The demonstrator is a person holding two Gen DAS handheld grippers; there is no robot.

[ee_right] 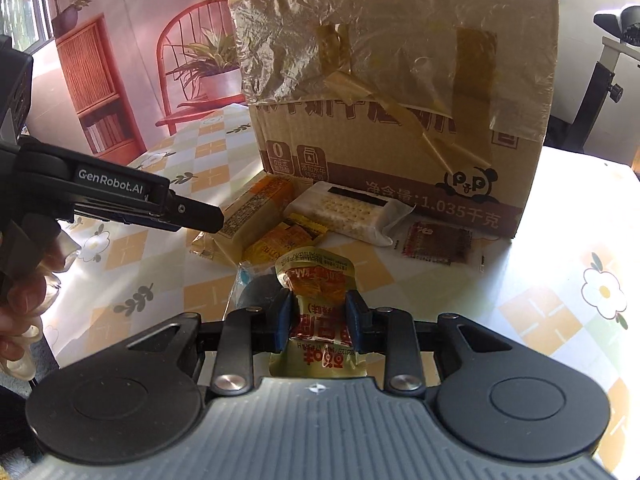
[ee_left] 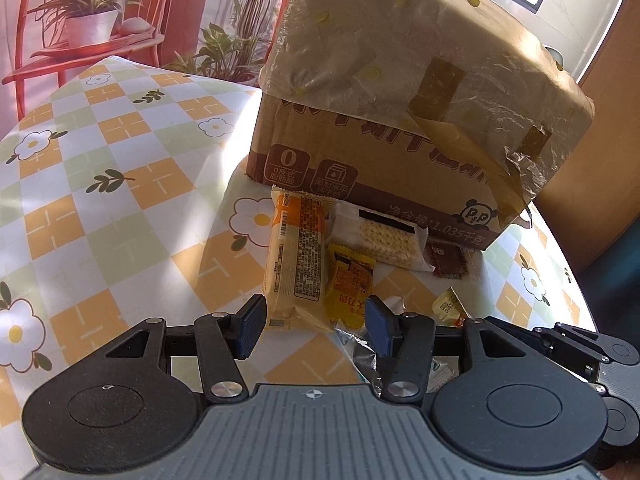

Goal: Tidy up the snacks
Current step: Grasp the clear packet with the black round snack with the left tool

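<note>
The right gripper (ee_right: 318,320) was pinched on a yellow snack pouch (ee_right: 318,280), its blue pads pressing the pouch's middle so the film crumpled between them; the pouch's top edge stood up ahead of the jaws and its lower end hung back toward the gripper body. Just left of that, a clear wrapper (ee_right: 244,276) lay on the table.

The left gripper (ee_left: 316,322) stood spread with nothing between its fingers, low over the checked tablecloth (ee_left: 100,184). Its left pad sat just beside the near end of a long orange-and-cream packet (ee_left: 296,256), and a small yellow sachet (ee_left: 350,284) lay ahead between the pads. Beyond these, a cracker pack (ee_left: 384,240) rested against the foot of a taped cardboard box (ee_left: 400,92), with a dark red sachet (ee_left: 448,262) just to its right and a small yellow packet (ee_left: 450,306) nearer.

The snacks were crowded along the box's front wall. To the left of the long packet the cloth lay open out to the table's far edge. In the right wrist view, bare cloth ran right of the dark red sachet toward the table's right rim, and the left gripper's arm crossed the left side, near the long packet.
</note>
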